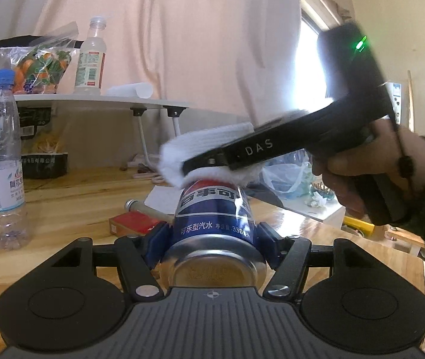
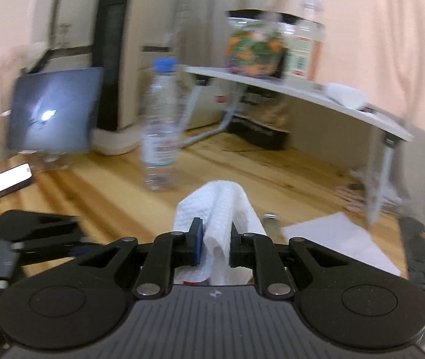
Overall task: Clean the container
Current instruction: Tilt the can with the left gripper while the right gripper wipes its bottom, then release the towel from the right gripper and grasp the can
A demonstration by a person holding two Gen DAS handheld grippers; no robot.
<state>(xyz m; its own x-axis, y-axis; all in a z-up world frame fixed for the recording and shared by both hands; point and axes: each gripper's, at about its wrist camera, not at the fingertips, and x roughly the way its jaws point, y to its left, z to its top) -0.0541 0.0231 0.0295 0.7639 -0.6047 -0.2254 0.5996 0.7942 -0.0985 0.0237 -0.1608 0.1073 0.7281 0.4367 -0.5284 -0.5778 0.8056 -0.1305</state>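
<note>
My left gripper (image 1: 212, 233) is shut on a blue Pepsi can (image 1: 214, 218), held lying along the fingers with its bottom toward the camera. My right gripper (image 2: 216, 240) is shut on a folded white paper towel (image 2: 221, 209). In the left wrist view the right gripper (image 1: 209, 161) comes in from the right and presses the towel (image 1: 209, 146) onto the can's far top end. The can's top is hidden under the towel.
A clear water bottle with a blue cap (image 1: 1, 161) stands on the wooden table (image 1: 71, 197) at left. A red box (image 1: 134, 224) and white paper (image 2: 341, 239) lie beyond the can. A small white folding table (image 1: 98, 100) holds a snack bag and a bottle. A phone (image 2: 3, 184) lies at left.
</note>
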